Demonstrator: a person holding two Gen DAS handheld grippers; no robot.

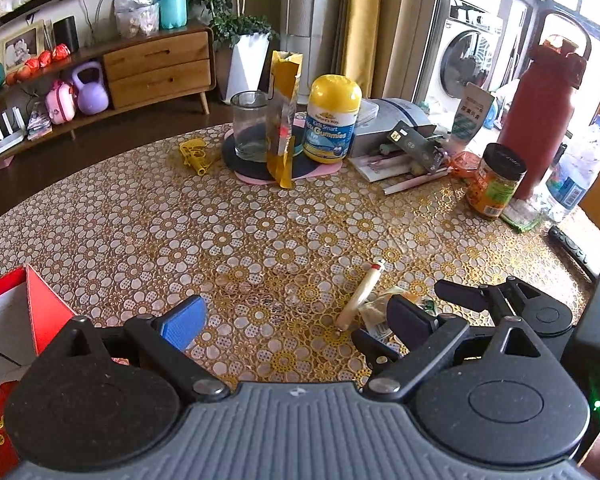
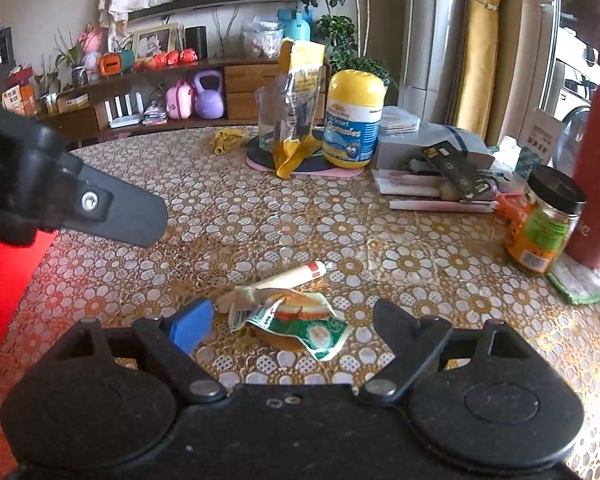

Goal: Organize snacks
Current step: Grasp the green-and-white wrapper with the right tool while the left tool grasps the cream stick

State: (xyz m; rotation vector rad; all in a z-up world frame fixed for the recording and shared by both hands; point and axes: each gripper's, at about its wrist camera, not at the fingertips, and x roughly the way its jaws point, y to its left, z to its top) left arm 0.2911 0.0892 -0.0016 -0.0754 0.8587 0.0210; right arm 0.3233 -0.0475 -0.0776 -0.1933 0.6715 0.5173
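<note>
Snack packet (image 2: pixel 300 326) partly hidden between open right tongs (image 2: pixel 296 330).

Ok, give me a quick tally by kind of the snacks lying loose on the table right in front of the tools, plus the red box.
Sausage sticks: 1, the sausage stick
Green snack packets: 1, the green packet, touching the stick's near end
Red boxes: 1, the red box, at the left
Total: 3
Both tools stand open and hold nothing.
</note>
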